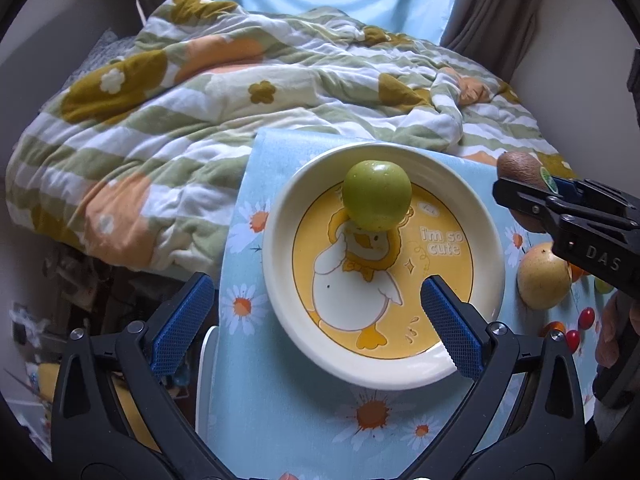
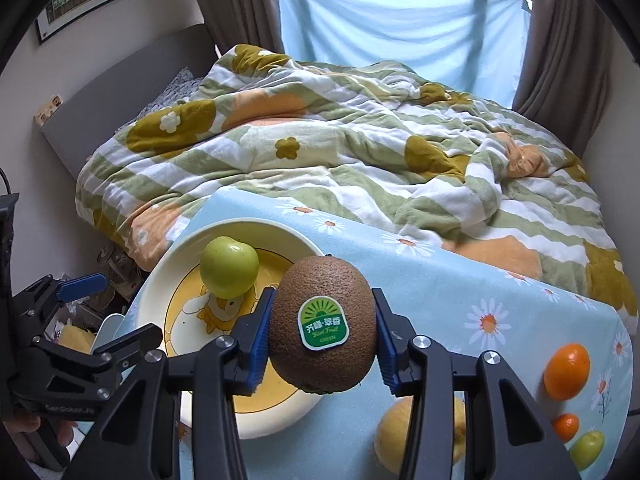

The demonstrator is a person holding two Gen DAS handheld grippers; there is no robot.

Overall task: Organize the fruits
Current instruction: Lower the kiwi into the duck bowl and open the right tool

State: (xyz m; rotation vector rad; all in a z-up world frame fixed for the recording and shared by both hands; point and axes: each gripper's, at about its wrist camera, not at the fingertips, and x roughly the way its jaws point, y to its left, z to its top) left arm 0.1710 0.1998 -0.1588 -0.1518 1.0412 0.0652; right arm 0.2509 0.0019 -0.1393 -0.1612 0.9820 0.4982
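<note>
- The right gripper [image 2: 322,336] has its jaws pinching a kiwi [image 2: 323,325] at its 2 sides; the kiwi's long axis runs up between the jaws, sticker toward the camera.
- The duck-print plate [image 2: 176,268] lies to the left of and below the held kiwi, so the coming move is probably leftward and down; in the right wrist view the kiwi overlaps the plate's near-right rim.
- 1 green apple [image 1: 377,195] already sits on the plate, at its far side; the near part of the plate is bare.
- The left gripper [image 1: 316,322] hangs over the plate's near-left edge, jaws spread wide, nothing between them.
- A yellow pear [image 1: 543,277], 2 oranges [image 2: 567,371] and small fruits wait on the counter's daisy cloth [image 1: 280,420], right of the plate.
</note>
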